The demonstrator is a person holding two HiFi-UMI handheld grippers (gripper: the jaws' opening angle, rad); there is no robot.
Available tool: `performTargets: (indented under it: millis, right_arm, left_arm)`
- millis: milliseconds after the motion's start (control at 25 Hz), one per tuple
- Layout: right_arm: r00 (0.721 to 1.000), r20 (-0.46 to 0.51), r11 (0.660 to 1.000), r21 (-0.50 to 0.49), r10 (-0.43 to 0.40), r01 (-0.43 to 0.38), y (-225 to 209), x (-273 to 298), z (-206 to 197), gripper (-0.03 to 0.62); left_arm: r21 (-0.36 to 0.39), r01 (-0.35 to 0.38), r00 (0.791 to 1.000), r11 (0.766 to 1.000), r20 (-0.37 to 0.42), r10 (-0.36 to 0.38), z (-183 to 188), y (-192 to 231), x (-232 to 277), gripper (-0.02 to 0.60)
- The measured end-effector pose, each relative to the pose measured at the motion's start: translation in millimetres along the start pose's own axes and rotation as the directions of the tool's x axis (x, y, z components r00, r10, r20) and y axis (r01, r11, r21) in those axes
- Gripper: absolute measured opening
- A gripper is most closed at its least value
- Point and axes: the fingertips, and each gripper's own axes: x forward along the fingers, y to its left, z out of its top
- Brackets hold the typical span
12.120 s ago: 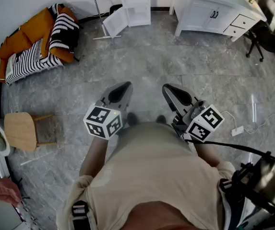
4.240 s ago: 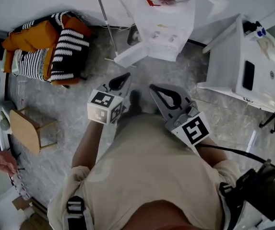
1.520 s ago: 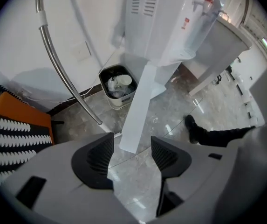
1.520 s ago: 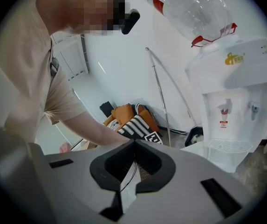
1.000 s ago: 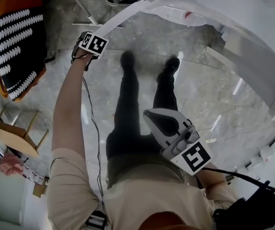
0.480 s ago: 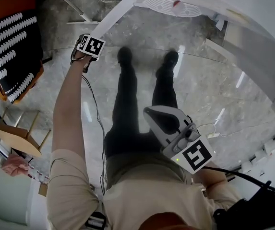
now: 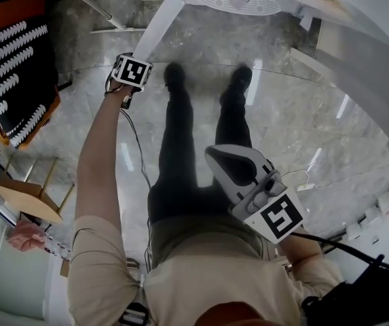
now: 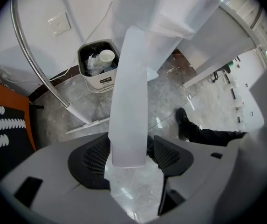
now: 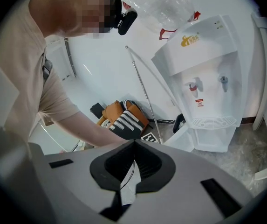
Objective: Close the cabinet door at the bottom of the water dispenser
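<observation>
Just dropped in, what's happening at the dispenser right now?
The person is bent over, reaching the left gripper to the open cabinet door under the water dispenser, jaws closed on the door's free edge. The door stands swung wide, not yet closed. The right gripper hangs near the waist, jaws together and empty.

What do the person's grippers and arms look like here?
The left gripper and right gripper are grey shells with black ribbed claw pads, each bearing a white cube of black square markers. Black cables trail from both. Short beige sleeves.
</observation>
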Motion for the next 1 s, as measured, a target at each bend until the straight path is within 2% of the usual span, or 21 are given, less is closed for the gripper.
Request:
performTargets:
  millis: [160,320,480,880,1000]
  right_arm:
    - [1.0,0.012,1.0,0.002,-0.011,0.011,-3.9,1.2,-1.1,0.014]
    - [1.0,0.019,1.0,-0.003,-0.015,0.015,-4.4,2.6,-4.7,0.014]
    - [0.999,0.011,0.999,0.04,-0.031,0.03,-13.7,-4.2,-9.1,0.014]
    - [0.998,0.032,0.997,0.067,-0.052,0.05,-29.2,-9.9,-8.2,0.014]
    - [0.998,0.021,0.996,0.067,-0.056,0.054,-32.1,-11.2,-12.8,0.014]
  left_arm:
    - [0.016,0.02,1.0,1.0,-0.015,-0.019,-7.0,-14.3,7.2,0.264]
    - [0.05,0.012,1.0,0.999,-0.018,-0.011,-9.9,-22.0,9.4,0.264]
    - [0.103,-0.003,0.999,0.995,-0.049,0.009,-18.5,-35.8,16.8,0.25]
    - [0.073,0.02,0.999,0.997,-0.046,-0.017,-8.0,-56.7,23.8,0.256]
    - [0.091,0.032,0.998,0.995,-0.051,-0.027,-5.7,-62.3,23.4,0.258]
